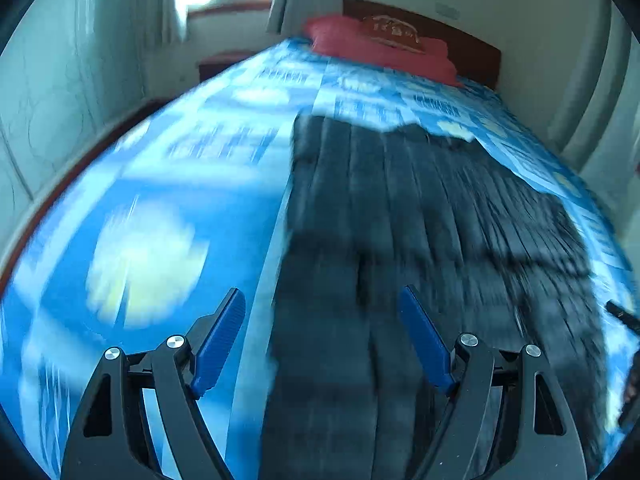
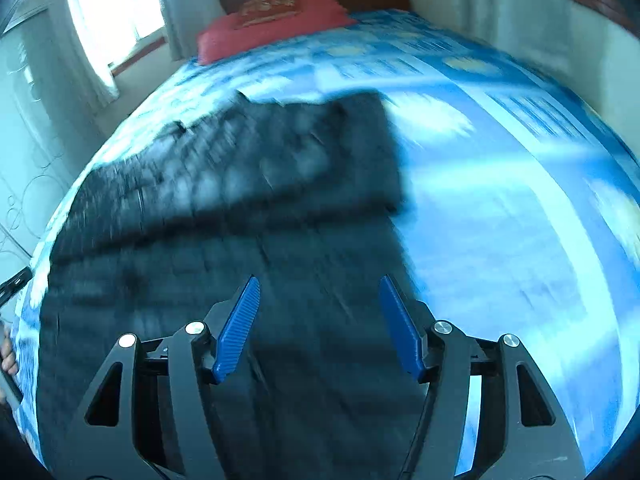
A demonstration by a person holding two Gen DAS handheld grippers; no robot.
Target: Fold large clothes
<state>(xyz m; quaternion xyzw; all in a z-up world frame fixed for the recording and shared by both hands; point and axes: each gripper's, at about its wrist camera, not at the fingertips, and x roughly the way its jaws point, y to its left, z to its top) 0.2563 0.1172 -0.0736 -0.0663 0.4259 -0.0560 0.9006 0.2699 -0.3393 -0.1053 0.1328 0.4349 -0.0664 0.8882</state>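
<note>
On the blue patterned bedspread (image 1: pixel 168 152) lies the dark ribbed garment (image 1: pixel 400 208), spread lengthwise, its far part folded over the near part. My left gripper (image 1: pixel 322 304) hovers wide open over its near edge, holding nothing; my right gripper (image 2: pixel 318 292) gapes equally empty above it. A red pillow (image 2: pixel 276 20) sits by the headboard (image 1: pixel 460 36).

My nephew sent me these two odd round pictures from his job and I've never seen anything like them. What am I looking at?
Each picture comes from a wide-angle camera on a hand-held gripper, looking along its two blue fingers. One shows the left gripper, the other the right gripper. Both are open and hold nothing. Below them is a bed with a blue patterned sheet and a red pillow by the headboard. A dark garment, blurred by motion, lies spread on the sheet, waiting to be folded.
</note>
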